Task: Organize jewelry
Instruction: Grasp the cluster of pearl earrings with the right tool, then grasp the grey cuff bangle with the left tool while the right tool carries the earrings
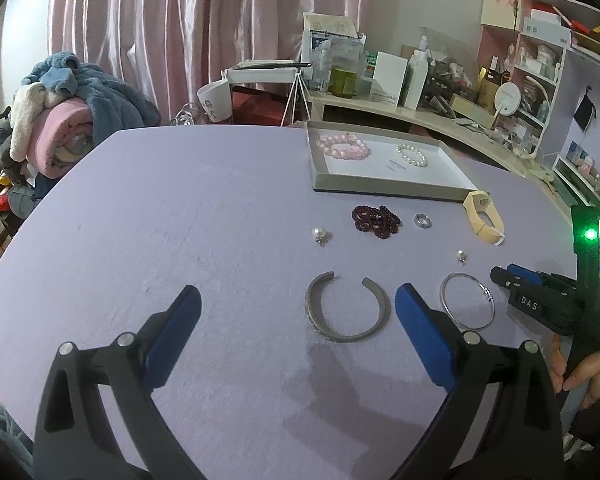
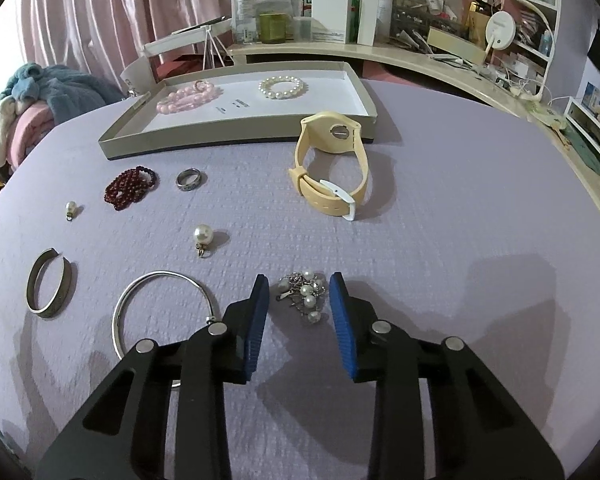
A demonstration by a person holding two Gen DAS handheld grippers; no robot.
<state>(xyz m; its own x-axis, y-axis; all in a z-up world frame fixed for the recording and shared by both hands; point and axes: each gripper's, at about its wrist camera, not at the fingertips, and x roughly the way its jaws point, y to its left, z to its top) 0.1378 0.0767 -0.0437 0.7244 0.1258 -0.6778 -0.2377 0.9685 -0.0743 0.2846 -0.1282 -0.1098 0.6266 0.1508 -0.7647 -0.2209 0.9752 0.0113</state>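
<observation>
A shallow grey tray holds a pink bead bracelet and a white pearl bracelet. On the purple table lie a dark red bead bracelet, a silver ring, a cream watch, two pearl pendants, a grey cuff and a thin silver bangle. My left gripper is open, just left of the cuff. My right gripper is open around a pearl chain piece.
A curved shelf behind the table carries boxes, bottles and a small round mirror. A pile of blankets sits at the far left. Pink curtains hang behind.
</observation>
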